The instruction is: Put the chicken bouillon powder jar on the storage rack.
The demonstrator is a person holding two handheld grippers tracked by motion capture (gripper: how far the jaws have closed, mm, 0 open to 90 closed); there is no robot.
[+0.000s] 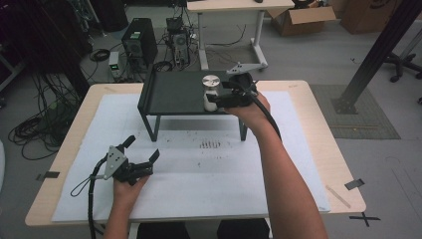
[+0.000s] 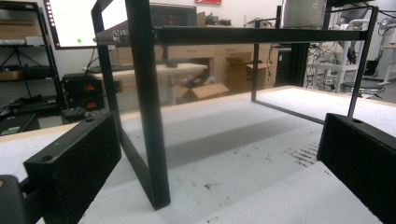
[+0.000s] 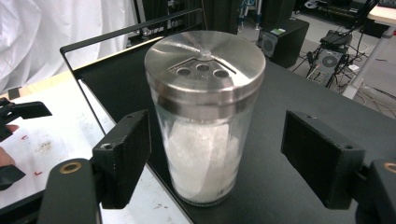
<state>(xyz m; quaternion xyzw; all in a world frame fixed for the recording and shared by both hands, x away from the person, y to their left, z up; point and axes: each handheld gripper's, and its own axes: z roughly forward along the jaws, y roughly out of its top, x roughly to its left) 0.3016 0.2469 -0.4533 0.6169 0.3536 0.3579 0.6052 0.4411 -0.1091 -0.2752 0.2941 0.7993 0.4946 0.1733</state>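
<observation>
A glass shaker point(image 3: 205, 116) with a steel perforated lid, filled with white grains, stands upright near the front right edge of a black metal shelf point(image 1: 174, 94). From above its lid point(image 1: 211, 81) shines. My right gripper point(image 3: 215, 158) is open, one jaw on each side of the shaker with a gap on both sides; in the high view this gripper point(image 1: 217, 98) reaches in from the shelf's right. My left gripper point(image 1: 143, 148) lies low on the white paper in front of the shelf's left leg point(image 2: 147, 107). That gripper point(image 2: 210, 158) is open wide and holds nothing.
White paper point(image 1: 199, 174) with dark specks point(image 1: 209, 144) covers the wooden table point(image 1: 318, 149). The shelf stands on thin legs with open space beneath. A computer tower point(image 1: 139, 42), cables and another desk lie beyond the far edge; a black post point(image 1: 378, 50) rises at the right.
</observation>
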